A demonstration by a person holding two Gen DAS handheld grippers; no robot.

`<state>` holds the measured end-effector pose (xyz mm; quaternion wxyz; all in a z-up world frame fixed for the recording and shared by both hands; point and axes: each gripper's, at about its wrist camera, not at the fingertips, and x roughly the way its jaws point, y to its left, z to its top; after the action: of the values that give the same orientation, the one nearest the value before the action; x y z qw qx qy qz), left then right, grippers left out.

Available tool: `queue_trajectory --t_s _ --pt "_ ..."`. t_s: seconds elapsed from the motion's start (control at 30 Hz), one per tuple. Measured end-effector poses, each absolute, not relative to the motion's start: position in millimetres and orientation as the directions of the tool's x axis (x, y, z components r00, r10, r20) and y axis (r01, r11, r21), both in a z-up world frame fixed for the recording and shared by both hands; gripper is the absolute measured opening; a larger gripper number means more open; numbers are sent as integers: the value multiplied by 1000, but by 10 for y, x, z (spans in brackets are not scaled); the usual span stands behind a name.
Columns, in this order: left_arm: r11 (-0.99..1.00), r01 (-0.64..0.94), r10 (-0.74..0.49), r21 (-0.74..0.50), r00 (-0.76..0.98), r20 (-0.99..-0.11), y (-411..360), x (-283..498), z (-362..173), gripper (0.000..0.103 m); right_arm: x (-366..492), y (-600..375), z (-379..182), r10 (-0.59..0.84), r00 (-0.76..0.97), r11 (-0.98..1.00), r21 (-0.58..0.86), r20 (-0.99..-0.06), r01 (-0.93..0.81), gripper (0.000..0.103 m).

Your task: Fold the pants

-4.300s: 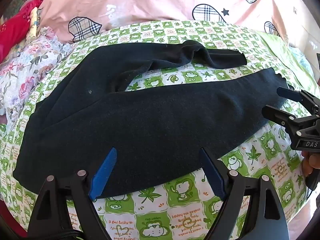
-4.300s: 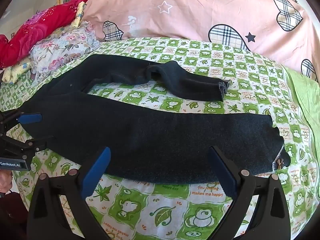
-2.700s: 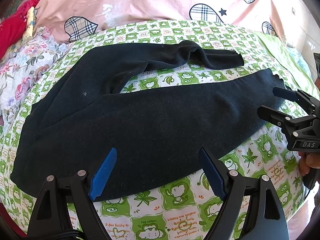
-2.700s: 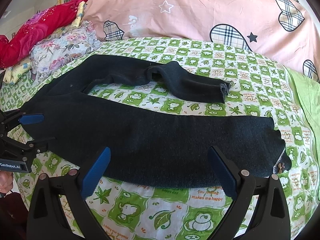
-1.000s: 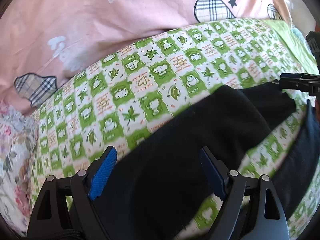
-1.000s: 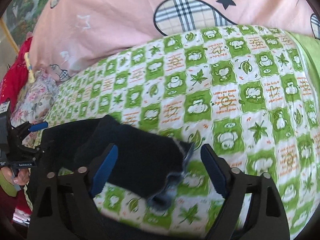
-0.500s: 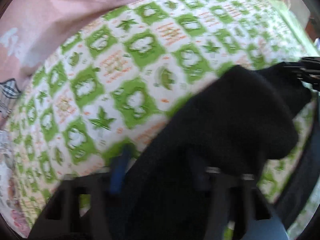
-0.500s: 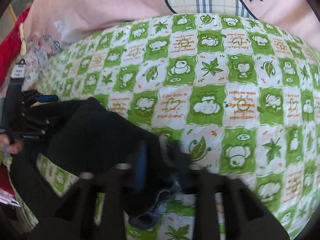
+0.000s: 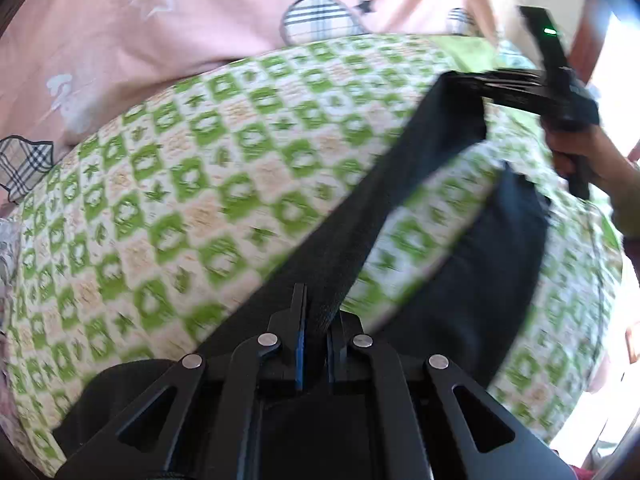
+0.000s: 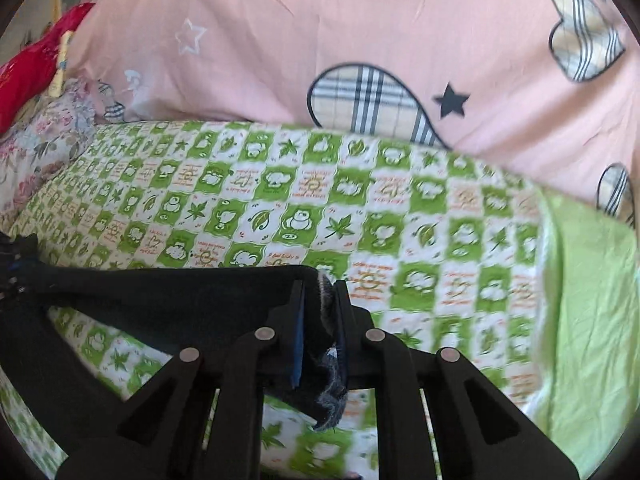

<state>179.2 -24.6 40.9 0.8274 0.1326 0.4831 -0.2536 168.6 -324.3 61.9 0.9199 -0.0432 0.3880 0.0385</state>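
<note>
The black pants lie on a green-and-white checked quilt. My left gripper is shut on the upper end of one leg. That leg runs taut up to my right gripper, held by a hand at the upper right. The other leg lies flat on the quilt to the right. In the right wrist view my right gripper is shut on the frayed hem of the lifted leg. The left gripper shows at the far left edge of that view.
A pink duvet with plaid hearts and stars rises behind the quilt. A red cloth and a floral pillow lie at the back left. A light green sheet covers the bed's right side.
Both grippers went from open over the far leg to shut on it. The leg, crumpled a second ago, now hangs stretched between them above the quilt.
</note>
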Motion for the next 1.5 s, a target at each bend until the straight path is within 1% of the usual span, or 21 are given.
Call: queue_trajectory --t_s 0.1,0.23,0.37,0.5,0.63,0.73,0.87,0.93,1.0,1.03,1.1,1.13,1.17,1.23,1.4,1.5 --pt "822 565 -332 -70 375 -865 -402 1534 454 5 1429 -3225 637 35 731 985 -101 -682 -141 14" --pt "808 583 -349 -84 360 -865 -538 1188 359 5 1009 -3230 567 46 763 968 -160 -645 -193 14" --pt "800 591 -362 -99 346 -866 -519 937 301 5 538 -3169 477 38 793 931 -267 -608 -249 14" --pt "799 591 -373 -109 345 -861 -505 787 265 5 177 -3103 287 11 781 889 -351 -625 -293 13" --pt "784 611 -384 -112 334 -861 -539 622 230 5 -24 -3101 96 -8 748 865 -379 -664 -328 13" --pt "771 629 -384 -103 328 -863 -609 532 185 5 -114 -3150 65 -34 751 861 -401 -659 -313 13" --pt "761 644 -371 -83 327 -869 -692 458 70 5 -147 -3157 121 -48 763 866 -407 -645 -290 13" --pt "768 636 -358 -79 322 -877 -696 482 -48 6 -96 -3167 48 -54 723 874 -383 -689 -300 13" --pt "780 618 -346 -95 300 -889 -689 522 -164 7 -83 -3156 -26 -65 697 880 -371 -714 -297 14" --pt "785 611 -343 -97 299 -890 -688 527 -187 11 -77 -3158 -51 -71 684 886 -361 -726 -291 17" --pt "794 602 -338 -91 312 -888 -678 501 -191 15 -109 -3175 -65 -107 671 900 -358 -733 -248 33" --pt "798 595 -337 -89 319 -886 -667 479 -174 28 -126 -3189 -58 -119 665 908 -352 -737 -229 47" --pt "805 586 -335 -89 325 -884 -651 463 -158 45 -157 -3202 -38 -128 664 916 -345 -737 -206 51" --pt "823 559 -345 -99 353 -870 -575 416 -96 54 -260 -3225 43 -103 671 940 -293 -734 -176 51" --pt "867 480 -350 -135 393 -851 -317 319 66 57 -497 -3118 245 -32 706 978 -167 -708 -123 51" --pt "901 407 -333 -150 427 -841 -59 227 186 64 -614 -2941 314 52 734 989 -69 -677 -133 51"
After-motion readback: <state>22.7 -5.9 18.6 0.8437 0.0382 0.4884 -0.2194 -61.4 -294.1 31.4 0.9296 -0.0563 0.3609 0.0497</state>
